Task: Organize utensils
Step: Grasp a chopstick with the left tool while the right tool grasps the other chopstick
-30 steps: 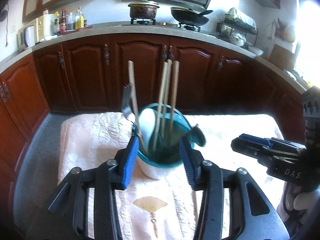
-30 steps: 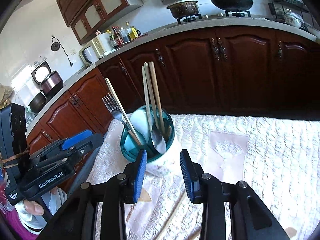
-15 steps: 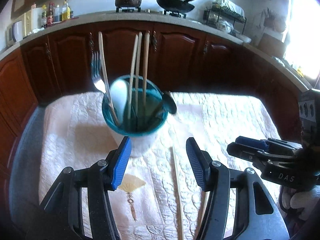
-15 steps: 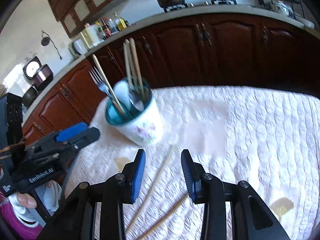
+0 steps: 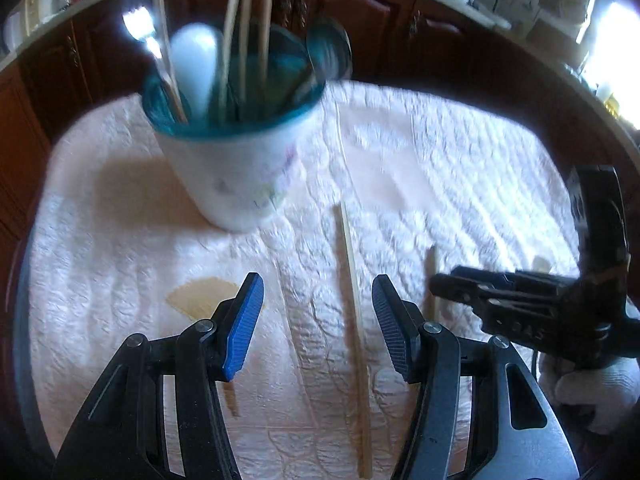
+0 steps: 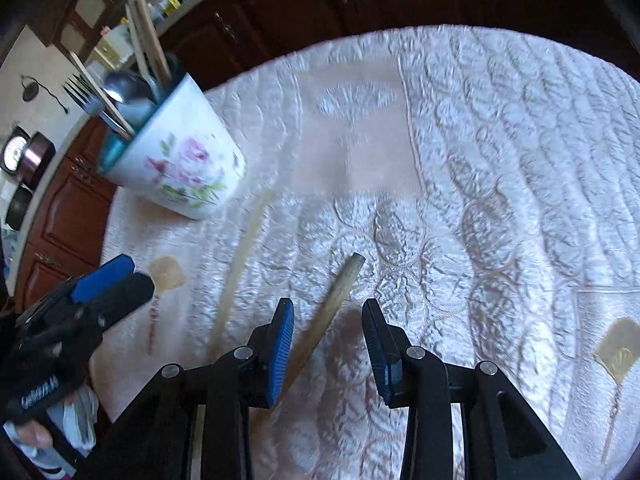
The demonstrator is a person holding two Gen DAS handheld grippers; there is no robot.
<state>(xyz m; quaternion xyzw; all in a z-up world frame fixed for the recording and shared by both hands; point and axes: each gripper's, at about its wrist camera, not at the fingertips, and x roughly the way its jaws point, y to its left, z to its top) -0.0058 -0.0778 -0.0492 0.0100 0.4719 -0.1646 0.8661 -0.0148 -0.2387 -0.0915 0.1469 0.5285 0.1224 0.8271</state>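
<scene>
L gripper (image 5: 318, 326) open, blue pads (image 5: 244, 328) wide apart, nothing between them touching; it hangs over the tabletop, angled down. R gripper (image 6: 328, 346) also open, jaws spread, empty, tilted down over the tabletop. Each shows in the other's cam: R gripper low at the right of the L view, L gripper at lower left of the R view (white-gloved hand (image 5: 592, 396) on its grip).

On the tablecloth (image 5: 440, 168), the cup (image 5: 240, 172) stands at eleven o'clock; one chopstick (image 5: 354, 300) lies at six, another (image 6: 332, 304) just right of it.
</scene>
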